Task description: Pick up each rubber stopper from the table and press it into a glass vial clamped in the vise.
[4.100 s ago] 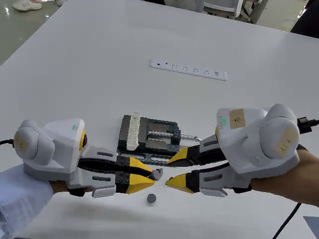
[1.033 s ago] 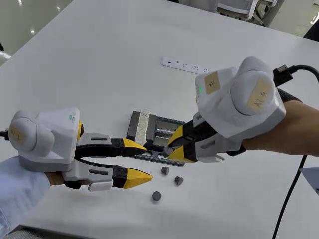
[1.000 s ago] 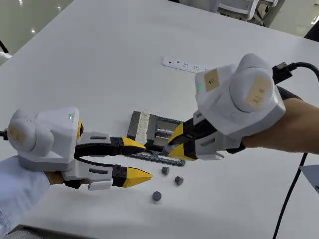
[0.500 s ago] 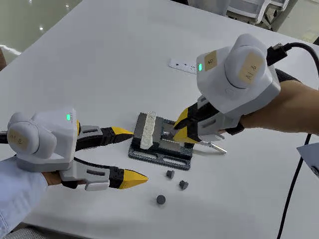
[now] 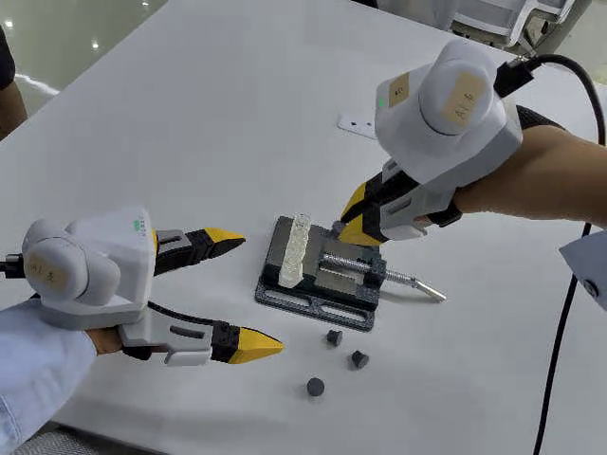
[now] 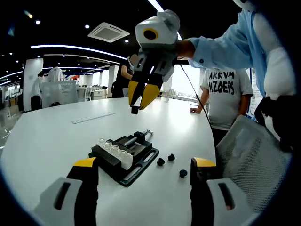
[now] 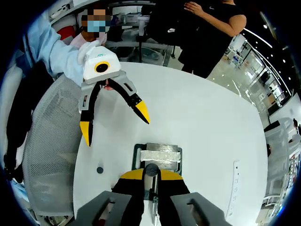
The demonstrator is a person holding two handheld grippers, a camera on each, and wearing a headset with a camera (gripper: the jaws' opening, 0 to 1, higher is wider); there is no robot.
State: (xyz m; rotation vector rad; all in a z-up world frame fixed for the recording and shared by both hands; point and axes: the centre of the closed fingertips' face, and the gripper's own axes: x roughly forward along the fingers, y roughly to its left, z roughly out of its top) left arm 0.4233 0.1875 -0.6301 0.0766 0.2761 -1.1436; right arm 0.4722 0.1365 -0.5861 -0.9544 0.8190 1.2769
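The white table (image 5: 190,114) looks shifted, but only the camera is moved. The right gripper (image 5: 356,223), in the upper right of the head view, is now held higher and further back over the vise (image 5: 327,284) than a second ago, when it was low by the vise's front edge. So a stopper is likely being carried to a vial. Its jaws are nearly closed, and a small dark stopper (image 7: 151,169) is pinched between the tips. The left gripper (image 5: 256,290), at the lower left, is spread wide and nothing is held in it. The glass vials (image 5: 294,251) are clamped in the vise, mid-frame. Three loose stoppers (image 5: 334,336) are left on the table just below the vise.
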